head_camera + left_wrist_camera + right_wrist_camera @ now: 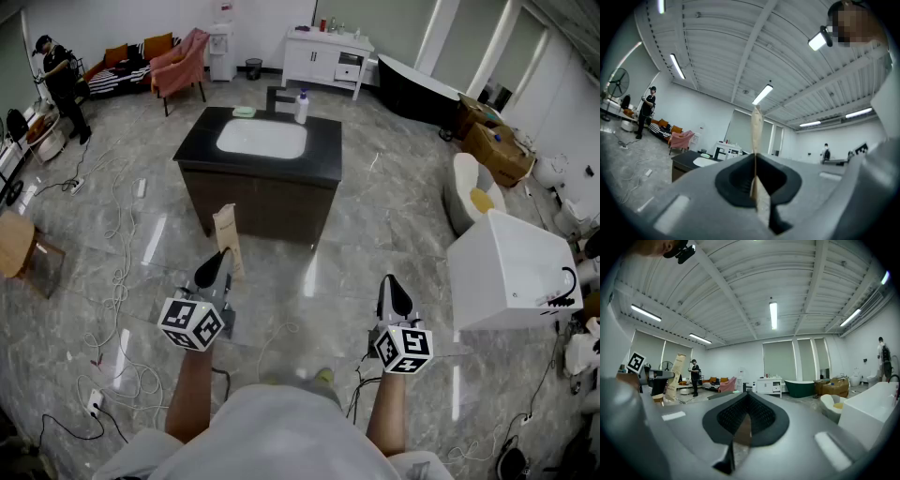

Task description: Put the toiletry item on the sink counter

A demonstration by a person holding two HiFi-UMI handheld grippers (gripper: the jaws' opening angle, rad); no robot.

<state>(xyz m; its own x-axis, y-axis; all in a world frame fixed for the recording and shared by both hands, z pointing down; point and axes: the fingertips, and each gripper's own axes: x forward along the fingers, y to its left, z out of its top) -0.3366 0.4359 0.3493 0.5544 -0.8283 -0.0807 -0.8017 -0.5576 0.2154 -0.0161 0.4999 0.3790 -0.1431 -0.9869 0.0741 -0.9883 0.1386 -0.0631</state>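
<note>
Your left gripper (217, 261) has its fingers clamped on the tan packet (228, 239). The packet stands upright out of the tips, up over the floor and well short of the counter (323, 150). In the left gripper view you're looking at the packet (756, 136) edge-on, pinched right down the middle. Your right gripper (391, 286) is off to the side with its fingers pressed together and nothing in them.

Loose cables (122, 220) snake across the floor on your left, with a wooden stool (17, 246) at the far left edge. A big white box (511, 272) sits on your right.

Straight ahead is the dark counter with a white sink (262, 140) set into it. Along its back edge are a green dish (244, 112), a black faucet (274, 97) and a soap bottle (301, 106).

Past that there's a pink armchair (180, 64), a white cabinet (323, 56) and a dark bathtub (417, 89). A person (58, 75) is standing way over at the left.
</note>
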